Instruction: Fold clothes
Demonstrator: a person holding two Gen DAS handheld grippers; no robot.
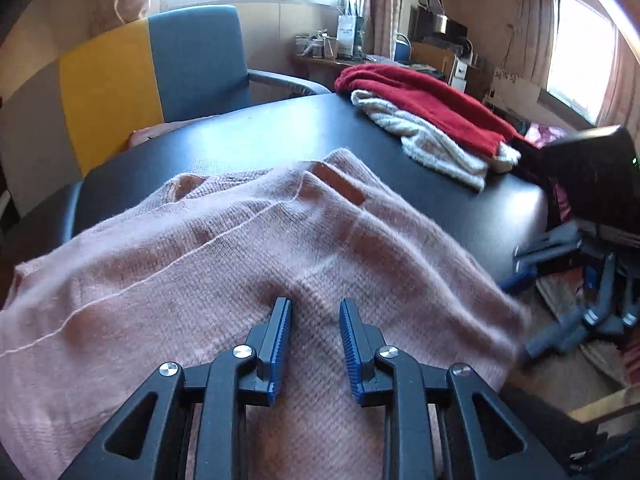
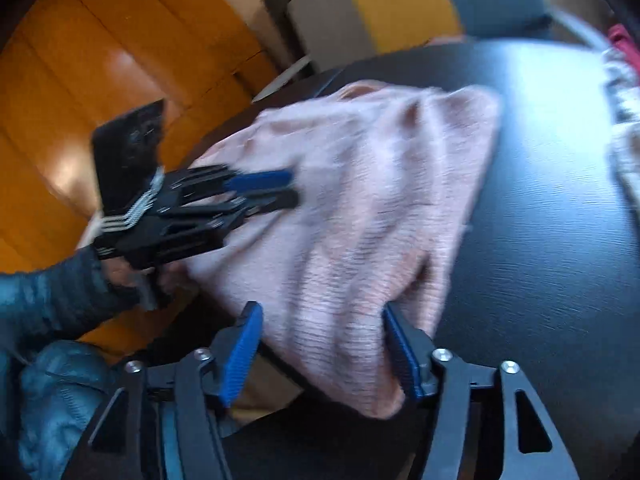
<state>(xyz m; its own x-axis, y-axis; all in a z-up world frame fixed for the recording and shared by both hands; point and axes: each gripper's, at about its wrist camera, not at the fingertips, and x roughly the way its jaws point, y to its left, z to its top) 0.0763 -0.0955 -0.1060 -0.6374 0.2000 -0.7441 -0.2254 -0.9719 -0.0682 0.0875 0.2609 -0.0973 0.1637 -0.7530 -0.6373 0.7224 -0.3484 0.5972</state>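
now: pink sweater mid-fold, two already stacked

so the pink sweater (image 1: 248, 248) lies on the black desk (image 1: 248, 136), its near edge hanging over the side. the left hand-held gripper (image 1: 315, 308) hovers above the knit, jaws a little apart, gripping nothing. the right hand-held gripper (image 2: 322, 318) stands wide with cloth between the jaws, looking let go. a red sweater (image 1: 420, 100) and a white sweater (image 1: 432, 140) sit folded at the far end. i'd call this one partly folded, with more folds left.
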